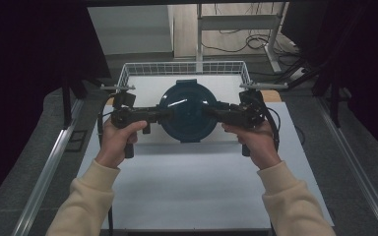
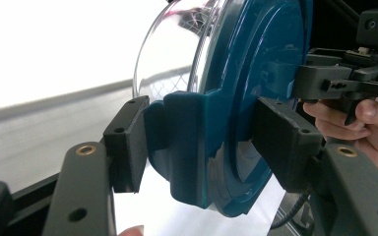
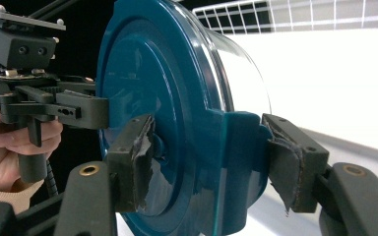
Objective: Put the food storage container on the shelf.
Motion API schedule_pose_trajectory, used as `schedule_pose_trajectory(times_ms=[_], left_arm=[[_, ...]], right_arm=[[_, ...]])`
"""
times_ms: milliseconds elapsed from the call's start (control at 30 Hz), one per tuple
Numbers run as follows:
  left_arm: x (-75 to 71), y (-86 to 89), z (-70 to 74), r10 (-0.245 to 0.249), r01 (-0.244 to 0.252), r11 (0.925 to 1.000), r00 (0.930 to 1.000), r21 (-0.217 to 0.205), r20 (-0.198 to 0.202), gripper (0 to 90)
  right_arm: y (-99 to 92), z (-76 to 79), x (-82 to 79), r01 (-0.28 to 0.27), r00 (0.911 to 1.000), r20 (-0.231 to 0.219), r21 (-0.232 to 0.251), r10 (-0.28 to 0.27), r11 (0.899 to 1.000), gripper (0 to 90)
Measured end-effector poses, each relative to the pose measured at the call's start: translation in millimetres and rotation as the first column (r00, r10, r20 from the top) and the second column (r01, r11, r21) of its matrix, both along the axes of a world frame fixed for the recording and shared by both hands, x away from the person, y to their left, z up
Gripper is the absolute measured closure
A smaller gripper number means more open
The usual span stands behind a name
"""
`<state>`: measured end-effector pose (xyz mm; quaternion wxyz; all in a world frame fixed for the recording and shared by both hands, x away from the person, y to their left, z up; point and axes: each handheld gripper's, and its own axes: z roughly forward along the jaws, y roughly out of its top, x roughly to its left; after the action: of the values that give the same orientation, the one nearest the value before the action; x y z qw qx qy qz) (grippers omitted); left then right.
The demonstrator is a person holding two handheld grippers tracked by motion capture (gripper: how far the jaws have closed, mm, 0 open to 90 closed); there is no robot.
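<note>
Both tongs (image 1: 162,114) (image 1: 211,112) clamp the container's (image 2: 256,73) teal side clasps (image 3: 238,162).

A white wire basket (image 1: 184,69) stands just beyond the two grippers, at the far edge of the white table (image 1: 192,187); its mesh wall shows again past the right gripper's jaws (image 3: 295,14); the table's bare sheet spreads below and nearer than both grippers; aluminium rails (image 1: 44,172) run along either side, outward of each gripper; a metal stand (image 1: 236,22) with loose cables (image 1: 256,42) rises well beyond the basket; dark curtains (image 1: 24,59) hang far out to the left and right; grey floor (image 1: 359,142) lies around.
</note>
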<state>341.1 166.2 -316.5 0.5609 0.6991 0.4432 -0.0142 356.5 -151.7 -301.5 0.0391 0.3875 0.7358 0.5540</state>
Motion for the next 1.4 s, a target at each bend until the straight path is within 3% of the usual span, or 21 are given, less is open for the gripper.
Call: schedule_pose_trajectory(times_ms=[200, 433, 733, 933, 1100, 1267, 1367, 1400], left_arm=[[11.9, 1.3, 15.9, 0.000, 0.000, 1.0000, 1.0000, 0.004, 0.010, 40.7], [25.4, 2.6, 23.8, 0.000, 0.000, 1.0000, 1.0000, 0.002, 0.009, 40.8], [52.1, 5.2, 29.3, -0.001, 0.001, 1.0000, 0.9996, 0.003, -0.028, 40.7], [70.4, 6.0, 26.3, 0.006, -0.006, 1.0000, 0.9983, 0.001, -0.058, 40.6], [85.7, 5.3, 24.9, 0.016, -0.014, 0.9996, 0.9969, 0.025, -0.077, 39.2], [98.7, 6.1, 15.1, 0.024, -0.023, 0.9997, 0.9919, 0.010, -0.125, 39.2], [106.3, 6.8, 8.2, 0.026, -0.026, 0.9997, 0.9877, 0.005, -0.154, 39.4], [110.5, 9.8, 6.2, 0.020, -0.023, 0.9996, 0.9852, -0.018, -0.171, 40.1]], right_arm=[[0.8, 16.0, 12.2, -0.003, 1.0000, 0.005, 0.005, 0.003, 1.000, 39.2], [2.0, 25.5, 26.2, -0.008, 1.0000, 0.005, 0.008, 0.008, 1.000, 39.5], [3.7, 30.1, 51.2, -0.008, 0.9995, -0.032, 0.011, 0.008, 1.000, 39.9], [4.7, 27.8, 69.5, -0.007, 0.9980, -0.062, 0.016, 0.008, 1.000, 39.9], [6.8, 19.6, 87.5, 0.008, 0.9954, -0.096, 0.024, -0.006, 1.000, 39.8], [7.9, 13.7, 98.6, 0.011, 0.9925, -0.122, 0.021, -0.008, 1.000, 39.8], [8.7, 4.9, 109.6, 0.011, 0.9869, -0.161, 0.024, -0.007, 1.000, 39.7], [7.9, 3.7, 111.5, 0.020, 0.9863, -0.165, 0.039, -0.014, 0.999, 39.7]])
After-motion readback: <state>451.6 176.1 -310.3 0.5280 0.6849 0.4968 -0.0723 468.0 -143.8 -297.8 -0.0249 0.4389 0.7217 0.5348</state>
